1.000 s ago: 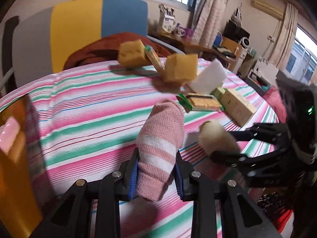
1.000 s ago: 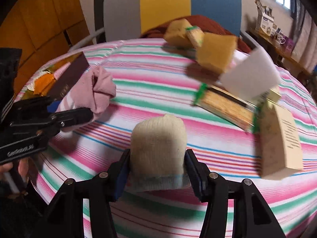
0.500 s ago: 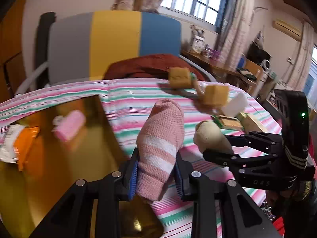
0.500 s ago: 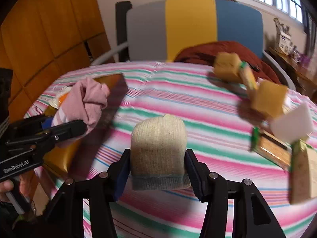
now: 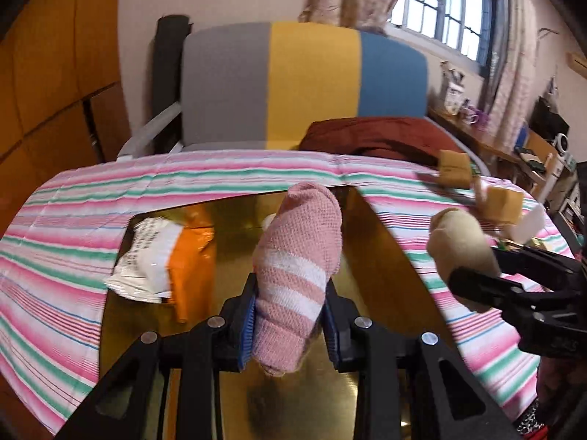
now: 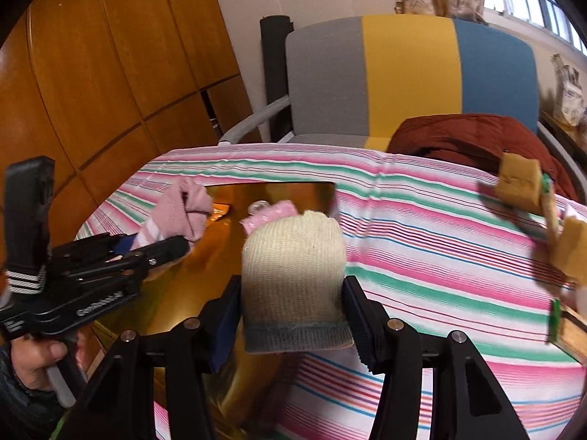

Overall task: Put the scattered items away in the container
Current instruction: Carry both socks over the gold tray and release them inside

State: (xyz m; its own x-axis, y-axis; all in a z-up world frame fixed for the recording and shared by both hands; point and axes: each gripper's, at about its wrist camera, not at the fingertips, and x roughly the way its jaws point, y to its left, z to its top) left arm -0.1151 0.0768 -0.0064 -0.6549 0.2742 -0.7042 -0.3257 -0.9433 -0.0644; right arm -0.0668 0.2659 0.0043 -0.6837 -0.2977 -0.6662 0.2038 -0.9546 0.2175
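Observation:
My left gripper is shut on a rolled pink sock with white stripes, held above the gold container. Inside the container lie an orange-and-white packet and a small pink item. The right gripper is shut on a rolled cream sock with a grey cuff, hovering over the container's right edge. Each gripper appears in the other's view: the right gripper to the right with the cream sock, the left gripper to the left with the pink sock.
Yellow sponges, a white block and a green-edged scrub pad lie on the striped tablecloth to the right. Behind the table stands a grey, yellow and blue chair with a dark red garment. A hand holds the left gripper's handle.
Both grippers have swung left with their socks, from over the bare tablecloth to above the gold container. The sponges and boxes have slid to the right edge of both views.

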